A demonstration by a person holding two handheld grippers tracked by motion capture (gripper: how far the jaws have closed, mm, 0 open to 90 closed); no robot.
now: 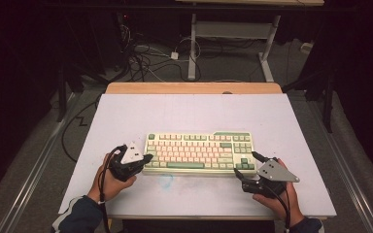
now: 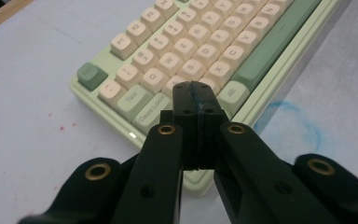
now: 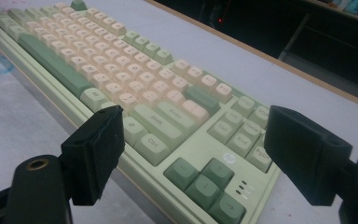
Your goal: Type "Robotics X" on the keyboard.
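High view: keyboard [image 1: 200, 154] lies long axis left-right on counter [image 1: 126, 116], left tool [image 1: 144, 158] at its left end, right tool [image 1: 255, 156] at its right end

Left gripper view: jaws closed, empty, over bottom-left keys

Right gripper view: jaws wide apart, arrow keys [image 3: 204, 185] just ahead

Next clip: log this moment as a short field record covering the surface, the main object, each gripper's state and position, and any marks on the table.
surface: white table top with a wooden far edge
main object: green and cream keyboard, lying flat near the table's middle
left gripper: jaws shut, nothing between them, tips over the keyboard's lower left corner keys
right gripper: jaws open, standing either side of the keyboard's arrow-key corner, nothing held
marks: faint blue ring on the table beside the keyboard's front edge
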